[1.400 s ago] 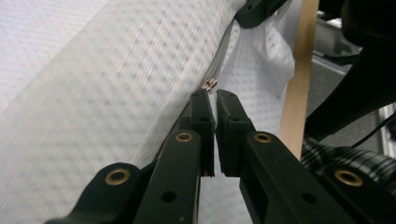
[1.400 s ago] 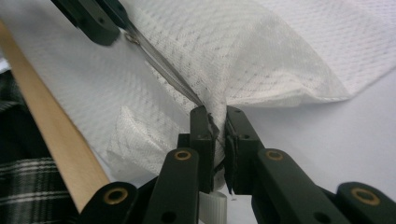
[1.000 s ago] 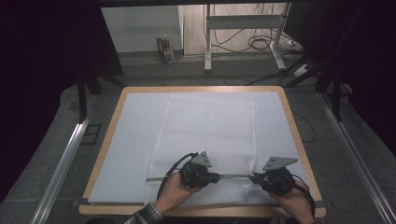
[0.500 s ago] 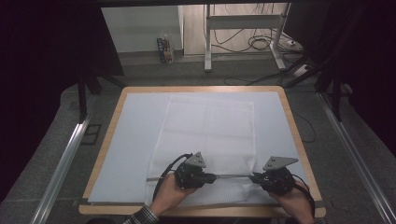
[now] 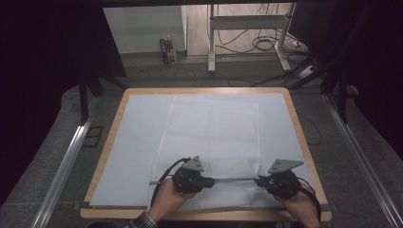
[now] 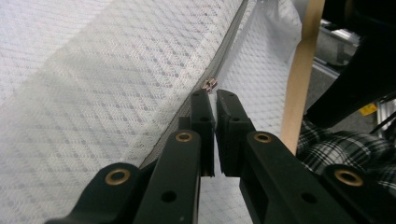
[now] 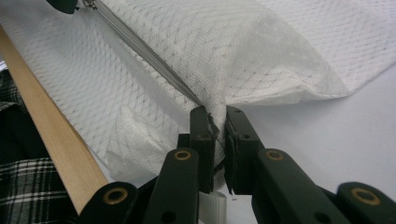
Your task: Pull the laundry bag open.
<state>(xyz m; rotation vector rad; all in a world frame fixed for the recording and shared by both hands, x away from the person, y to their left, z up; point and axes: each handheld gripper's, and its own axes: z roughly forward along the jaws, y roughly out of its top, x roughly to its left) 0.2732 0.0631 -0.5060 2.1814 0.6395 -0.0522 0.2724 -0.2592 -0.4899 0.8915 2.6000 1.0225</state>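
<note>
A white mesh bag [image 5: 214,133] lies flat on the white-covered table [image 5: 297,123]. Its grey zipper [image 5: 235,179] runs along the near edge between my two grippers. My left gripper [image 5: 211,180] is shut on the zipper's pull tab. In the left gripper view the metal slider [image 6: 211,84] sits just past the closed tips of the left gripper [image 6: 215,95]. My right gripper [image 5: 259,180] is shut on the bag's corner at the zipper's end. In the right gripper view the mesh bunches up around the right gripper [image 7: 217,114], and the zipper [image 7: 149,58] runs away to the upper left.
The table's wooden edge [image 7: 51,135] lies close behind both hands. Metal rails [image 5: 62,166] run along the floor on either side. A stand's legs and cables [image 5: 266,42] are beyond the far edge, with a small box [image 5: 167,50] on the floor.
My left gripper has slid a little to the left along the zipper line. The right gripper has stayed where it was.
</note>
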